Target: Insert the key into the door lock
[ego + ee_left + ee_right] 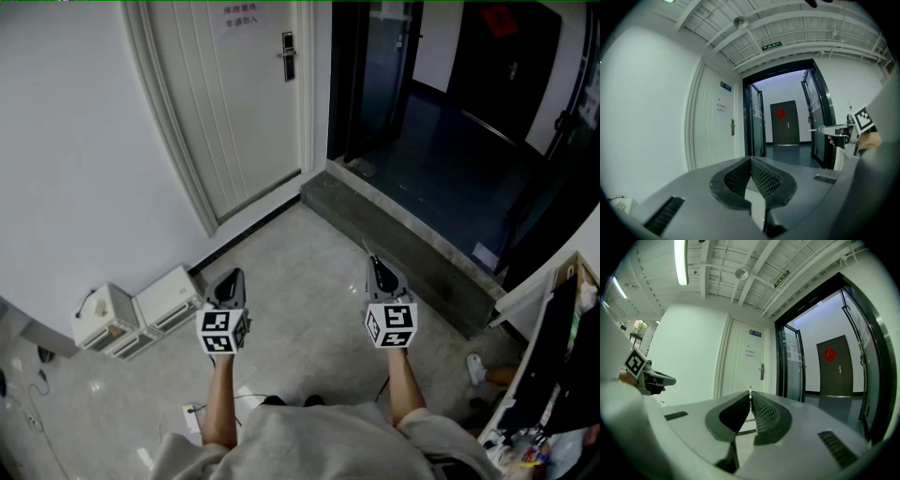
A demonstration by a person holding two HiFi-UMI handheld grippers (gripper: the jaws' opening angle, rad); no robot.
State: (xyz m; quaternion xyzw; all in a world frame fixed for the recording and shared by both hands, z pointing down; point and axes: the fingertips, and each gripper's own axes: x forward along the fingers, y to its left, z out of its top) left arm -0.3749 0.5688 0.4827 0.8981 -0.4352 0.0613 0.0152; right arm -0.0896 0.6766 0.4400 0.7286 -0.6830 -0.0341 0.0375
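Left of the grey step (403, 248), two white boxes (141, 314) stand against the wall (75, 169). Beyond the step, a dark door (785, 129) bears a red ornament (780, 113).

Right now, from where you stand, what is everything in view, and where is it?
white panelled door: one, white, ahead left
metal door lock: one, silver and dark, on that door's right edge
paper notice: one, white, high on that door
grey stone step: one, grey, before the open doorway
white boxes: two, white, on the floor by the left wall
dark far door: one, dark, at the corridor's end
green exit sign: one, green, at the ceiling
thin metal key: one, silver, between the right fingers
left gripper: one, grey, fingers together, empty
right gripper: one, grey, holding the key
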